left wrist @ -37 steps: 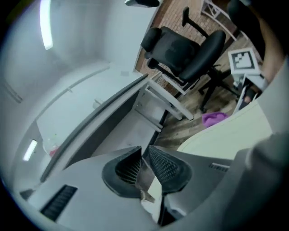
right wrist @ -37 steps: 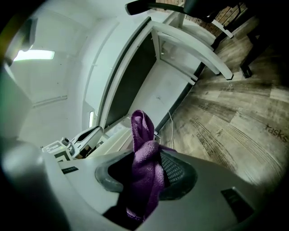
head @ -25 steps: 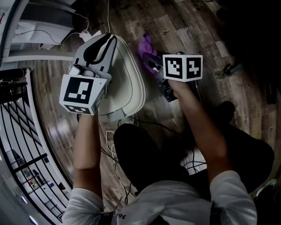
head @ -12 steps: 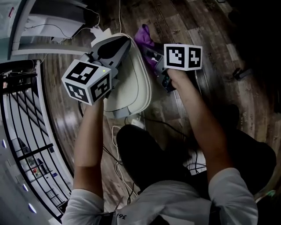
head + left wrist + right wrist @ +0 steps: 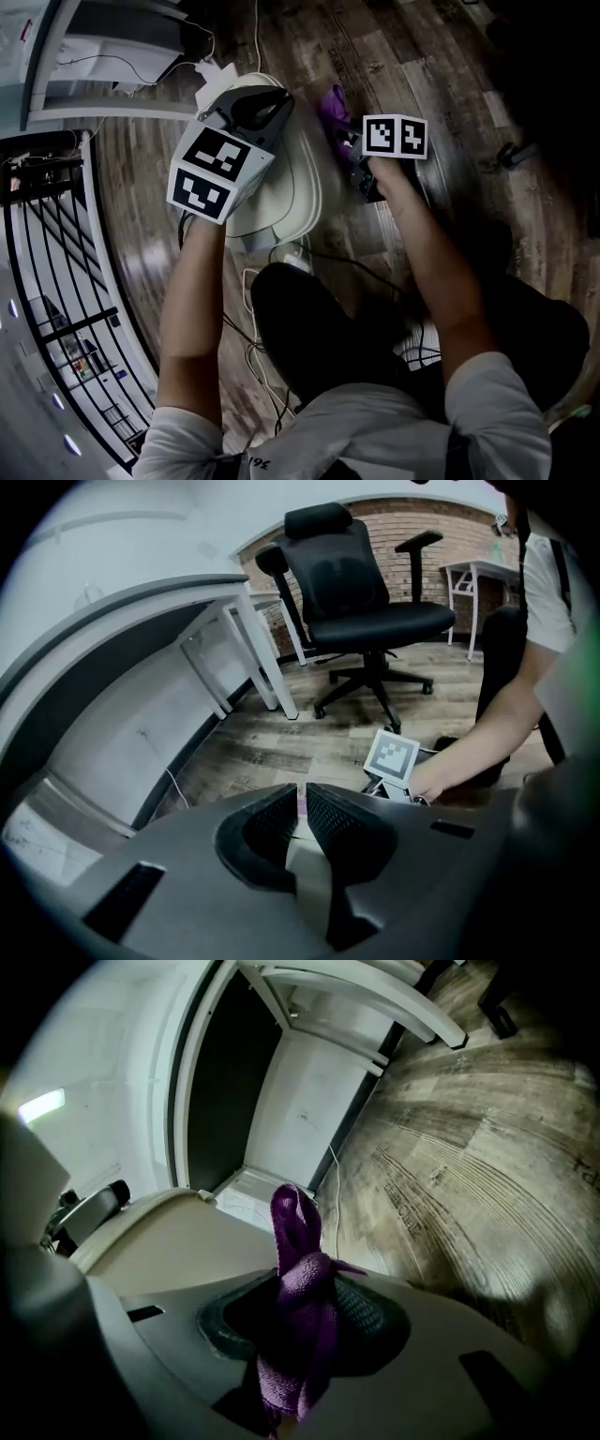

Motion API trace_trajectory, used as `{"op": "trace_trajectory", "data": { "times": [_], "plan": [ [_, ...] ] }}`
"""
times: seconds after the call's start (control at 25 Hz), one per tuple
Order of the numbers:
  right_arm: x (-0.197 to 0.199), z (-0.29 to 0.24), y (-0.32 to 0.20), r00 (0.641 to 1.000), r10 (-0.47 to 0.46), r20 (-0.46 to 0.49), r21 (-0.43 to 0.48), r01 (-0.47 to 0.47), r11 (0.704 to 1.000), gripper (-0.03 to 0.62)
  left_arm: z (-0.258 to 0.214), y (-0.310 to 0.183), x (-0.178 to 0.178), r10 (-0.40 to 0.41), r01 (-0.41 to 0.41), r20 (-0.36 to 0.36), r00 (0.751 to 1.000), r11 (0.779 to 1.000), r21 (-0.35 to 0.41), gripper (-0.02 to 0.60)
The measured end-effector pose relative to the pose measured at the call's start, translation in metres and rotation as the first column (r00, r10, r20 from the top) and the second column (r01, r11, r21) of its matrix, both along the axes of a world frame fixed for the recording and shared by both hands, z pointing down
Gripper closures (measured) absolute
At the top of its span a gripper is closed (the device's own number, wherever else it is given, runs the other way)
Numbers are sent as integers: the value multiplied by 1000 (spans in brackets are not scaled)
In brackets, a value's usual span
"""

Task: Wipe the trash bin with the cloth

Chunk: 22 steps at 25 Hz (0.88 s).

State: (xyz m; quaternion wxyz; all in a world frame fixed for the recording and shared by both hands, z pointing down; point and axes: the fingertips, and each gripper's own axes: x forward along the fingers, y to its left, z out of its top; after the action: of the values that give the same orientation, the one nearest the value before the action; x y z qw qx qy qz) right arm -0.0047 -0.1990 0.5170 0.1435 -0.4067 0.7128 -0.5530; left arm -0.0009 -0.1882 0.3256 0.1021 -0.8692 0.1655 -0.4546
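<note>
The left claw (image 5: 302, 797) was clenched almost shut on a thin pale edge of the cream trash bin (image 5: 298, 192), which stood on the wooden floor (image 5: 441, 66). The right claw (image 5: 302, 1290) gripped the purple cloth (image 5: 296, 1241), held just beside the bin's wall. Each claw's cube (image 5: 395, 136) bore black-and-white square markers.
</note>
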Motion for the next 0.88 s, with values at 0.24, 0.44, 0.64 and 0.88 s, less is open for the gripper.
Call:
{"op": "trace_trajectory", "data": {
  "times": [0.24,0.44,0.64,0.88],
  "plan": [
    [-2,48,9,997,-44,-56,-87,39,995,447,2,2,1,13,-13,20,1000,1000,7,549],
    [-3,81,14,994,-73,-83,-147,61,987,447,2,1,1,12,-12,21,1000,1000,8,549],
    [-4,122,27,987,-102,-121,-242,70,968,447,2,1,1,11,-11,20,1000,1000,9,549],
    [-4,169,56,956,-191,-223,-356,103,929,447,3,2,1,12,-12,19,1000,1000,11,549]
  ]
}}
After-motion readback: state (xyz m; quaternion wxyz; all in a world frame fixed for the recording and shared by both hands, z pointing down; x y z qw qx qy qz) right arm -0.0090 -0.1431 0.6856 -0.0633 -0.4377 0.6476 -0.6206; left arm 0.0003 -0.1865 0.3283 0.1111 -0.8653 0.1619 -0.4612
